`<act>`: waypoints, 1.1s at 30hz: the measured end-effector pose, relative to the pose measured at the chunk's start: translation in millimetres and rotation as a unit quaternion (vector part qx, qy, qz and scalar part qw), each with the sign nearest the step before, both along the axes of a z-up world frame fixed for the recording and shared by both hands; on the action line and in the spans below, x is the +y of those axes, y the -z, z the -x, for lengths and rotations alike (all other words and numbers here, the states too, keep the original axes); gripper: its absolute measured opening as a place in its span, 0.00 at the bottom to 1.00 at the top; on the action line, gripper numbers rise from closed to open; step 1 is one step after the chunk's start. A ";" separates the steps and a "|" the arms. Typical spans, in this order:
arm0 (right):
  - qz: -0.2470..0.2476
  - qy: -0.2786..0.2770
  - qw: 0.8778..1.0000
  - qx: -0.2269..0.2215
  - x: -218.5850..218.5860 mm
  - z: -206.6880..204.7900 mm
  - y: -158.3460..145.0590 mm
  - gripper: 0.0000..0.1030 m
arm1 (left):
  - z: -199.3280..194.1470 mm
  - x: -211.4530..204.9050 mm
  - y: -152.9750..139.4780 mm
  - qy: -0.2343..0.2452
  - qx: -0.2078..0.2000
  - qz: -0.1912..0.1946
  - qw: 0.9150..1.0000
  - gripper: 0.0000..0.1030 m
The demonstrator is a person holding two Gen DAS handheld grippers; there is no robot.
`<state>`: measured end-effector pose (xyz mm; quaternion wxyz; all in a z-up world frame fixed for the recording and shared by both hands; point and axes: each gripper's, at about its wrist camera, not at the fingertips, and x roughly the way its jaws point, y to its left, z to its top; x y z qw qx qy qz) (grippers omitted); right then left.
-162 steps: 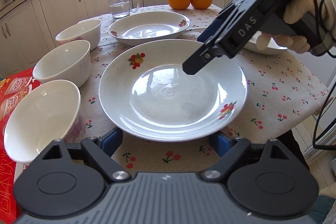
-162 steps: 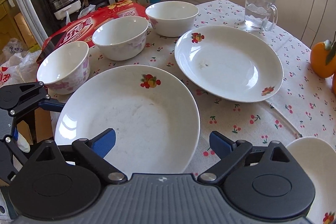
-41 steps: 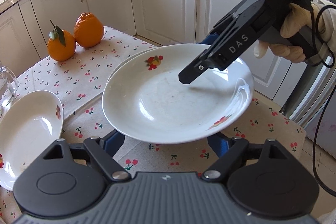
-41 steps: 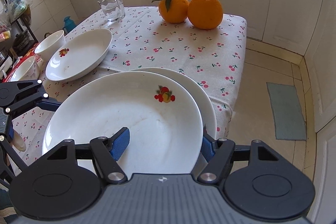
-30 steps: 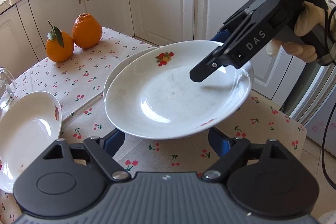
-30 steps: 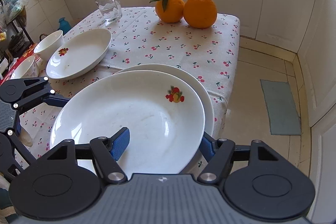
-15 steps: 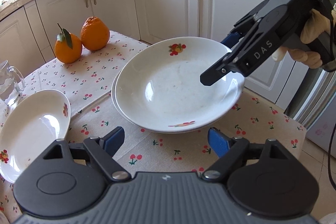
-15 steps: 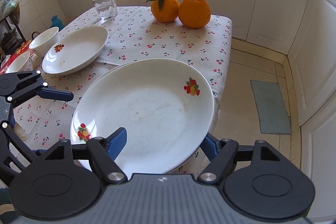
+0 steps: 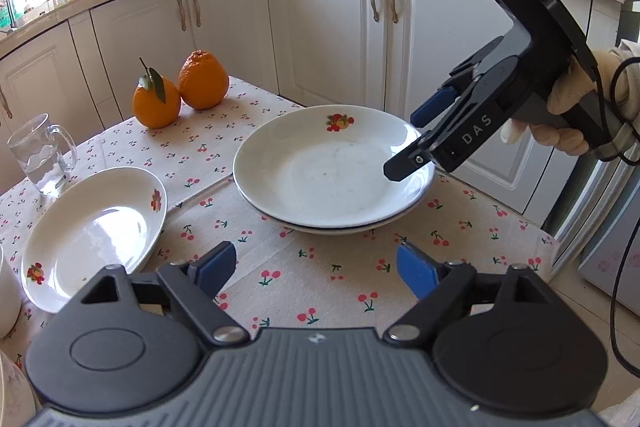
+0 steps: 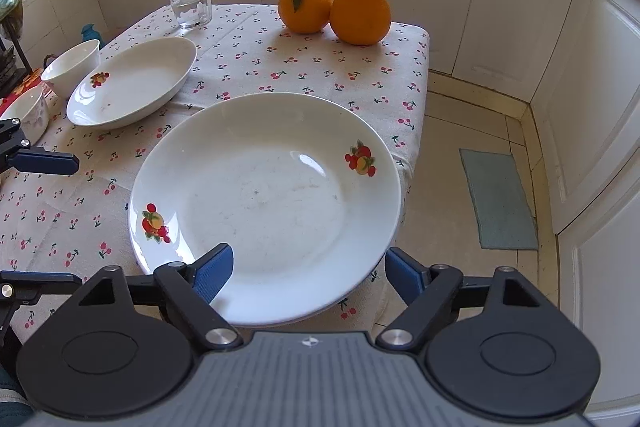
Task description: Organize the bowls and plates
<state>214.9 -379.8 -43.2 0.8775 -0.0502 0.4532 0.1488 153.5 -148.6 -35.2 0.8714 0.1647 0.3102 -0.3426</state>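
Your right gripper is opening, its jaws now clear of the top plate, which a second ago hung tilted in its grip and now sits nested on the second plate at the bench's near right corner: one stack made. Your left gripper hangs half-wide, empty. Only the left view shows the lower plate's rim; only the right shows two bowls far left, near the loose plate.

Ahead of my right gripper with its blue pads, I see a white plate printed with red-and-yellow fruit sprigs. Beyond it lie a cream tablecloth dotted with red cherries and two orange fruits, one green-leafed.
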 end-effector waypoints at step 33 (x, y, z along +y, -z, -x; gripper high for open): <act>-0.021 -0.038 0.992 -0.122 199.0 126.3 -39.7 1.00 | 118.9 182.2 -16.2 -0.181 -0.062 0.006 0.982 0.91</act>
